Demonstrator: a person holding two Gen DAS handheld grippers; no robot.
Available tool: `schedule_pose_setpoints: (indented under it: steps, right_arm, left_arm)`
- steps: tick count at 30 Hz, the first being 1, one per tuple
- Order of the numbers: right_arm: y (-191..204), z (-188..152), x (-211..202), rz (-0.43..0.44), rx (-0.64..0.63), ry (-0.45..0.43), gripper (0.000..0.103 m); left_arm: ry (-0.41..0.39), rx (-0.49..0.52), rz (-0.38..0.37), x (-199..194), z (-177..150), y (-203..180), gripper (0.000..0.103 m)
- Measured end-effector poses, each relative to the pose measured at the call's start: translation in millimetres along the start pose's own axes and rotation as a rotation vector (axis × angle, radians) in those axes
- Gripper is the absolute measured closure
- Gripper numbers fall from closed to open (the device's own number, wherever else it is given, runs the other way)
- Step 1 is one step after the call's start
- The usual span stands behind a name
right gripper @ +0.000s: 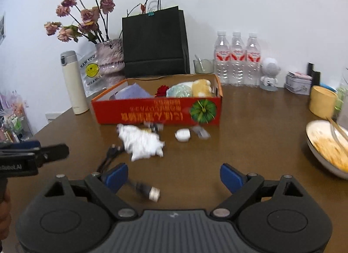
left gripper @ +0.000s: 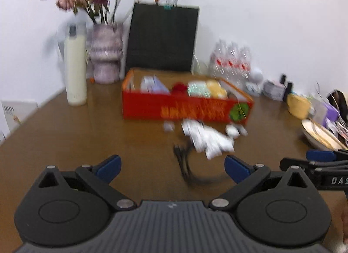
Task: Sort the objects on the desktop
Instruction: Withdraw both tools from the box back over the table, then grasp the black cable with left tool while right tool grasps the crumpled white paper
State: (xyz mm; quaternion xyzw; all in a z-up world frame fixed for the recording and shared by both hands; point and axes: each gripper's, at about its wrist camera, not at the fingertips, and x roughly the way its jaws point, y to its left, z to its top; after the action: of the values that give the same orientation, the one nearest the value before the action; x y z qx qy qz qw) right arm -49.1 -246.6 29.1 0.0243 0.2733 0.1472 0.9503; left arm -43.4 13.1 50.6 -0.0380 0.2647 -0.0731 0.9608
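A red cardboard box (left gripper: 184,109) (right gripper: 156,112) sits mid-table holding several soft items. In front of it lie a crumpled white tissue (left gripper: 206,137) (right gripper: 142,142), a black cable (left gripper: 184,163) (right gripper: 108,157) with a plug end (right gripper: 152,193), a small white round case (right gripper: 182,134) and small packets (right gripper: 201,132). My left gripper (left gripper: 173,166) is open and empty, just short of the cable. My right gripper (right gripper: 174,175) is open and empty, over the cable's plug end. Each gripper shows at the edge of the other's view.
Along the wall stand a cream thermos (right gripper: 72,83), a vase of dried roses (right gripper: 109,57), a black paper bag (right gripper: 155,44), three water bottles (right gripper: 237,57) and a small white figure (right gripper: 269,74). A bowl of food (right gripper: 326,146) and a yellow cup (right gripper: 322,100) sit at right.
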Motion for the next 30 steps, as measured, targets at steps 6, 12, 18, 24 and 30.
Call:
schedule_pose_setpoints:
  steps: [6, 12, 18, 24, 30]
  right_arm:
    - [-5.8, -8.9, -10.9, -0.014, 0.003, -0.039, 0.011]
    - [-22.5, 2.2, 0.6, -0.063, 0.048, -0.034, 0.012]
    - [-27.6, -1.1, 4.1, -0.076, 0.044, -0.027, 0.012]
    - [-28.8, 2.2, 16.1, -0.058, 0.059, -0.010, 0.012]
    - [-15.0, 6.9, 35.7, -0.017, 0.019, 0.010, 0.013]
  left_arm:
    - [0.016, 0.063, -0.079, 0.8, -8.0, -10.6, 0.000]
    - [-0.058, 0.312, -0.154, 20.4, -2.1, -47.5, 0.020]
    - [0.073, 0.392, -0.169, 59.4, -0.9, -57.5, 0.039]
    - [0.105, 0.387, -0.200, 70.9, -7.9, -50.7, 0.055]
    - [0.105, 0.364, -0.245, 78.5, -10.7, -45.7, 0.087]
